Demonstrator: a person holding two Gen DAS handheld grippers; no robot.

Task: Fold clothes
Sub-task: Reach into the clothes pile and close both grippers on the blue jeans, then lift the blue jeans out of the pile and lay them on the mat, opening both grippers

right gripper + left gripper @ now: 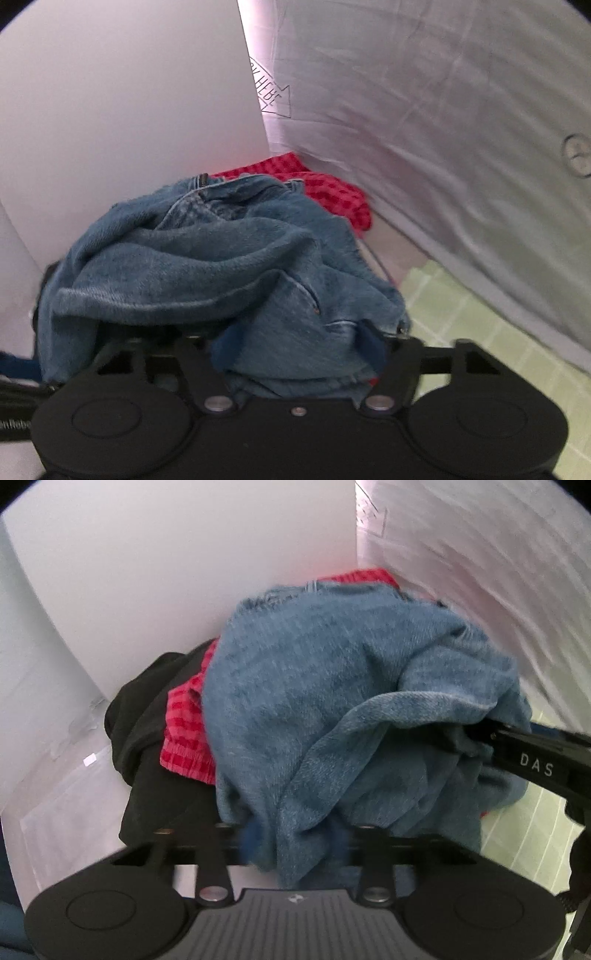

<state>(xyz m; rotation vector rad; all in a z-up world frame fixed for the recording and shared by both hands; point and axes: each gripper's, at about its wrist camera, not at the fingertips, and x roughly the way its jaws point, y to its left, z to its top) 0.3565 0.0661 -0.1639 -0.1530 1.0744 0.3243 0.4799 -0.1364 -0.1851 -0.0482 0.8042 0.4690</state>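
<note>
The crumpled blue denim garment [332, 709] fills the centre of both wrist views, heaped on a red checked cloth [184, 734] and a black cloth [147, 731] inside a white-walled box [147, 572].

The left gripper [295, 834], at the bottom centre of its view, has its jaws narrowed onto a hanging fold of denim. The right gripper [299, 350], at the bottom centre of its own view, pinches a thicker bunch of the same garment between its blue-padded fingers [373, 347].

To do this pick-up well, both grips should hold a single layer's edge (not a wad), then lift together and apart so the denim hangs free of the red cloth.

Counted: one denim garment, one red checked cloth, one black cloth, two grippers.
</note>
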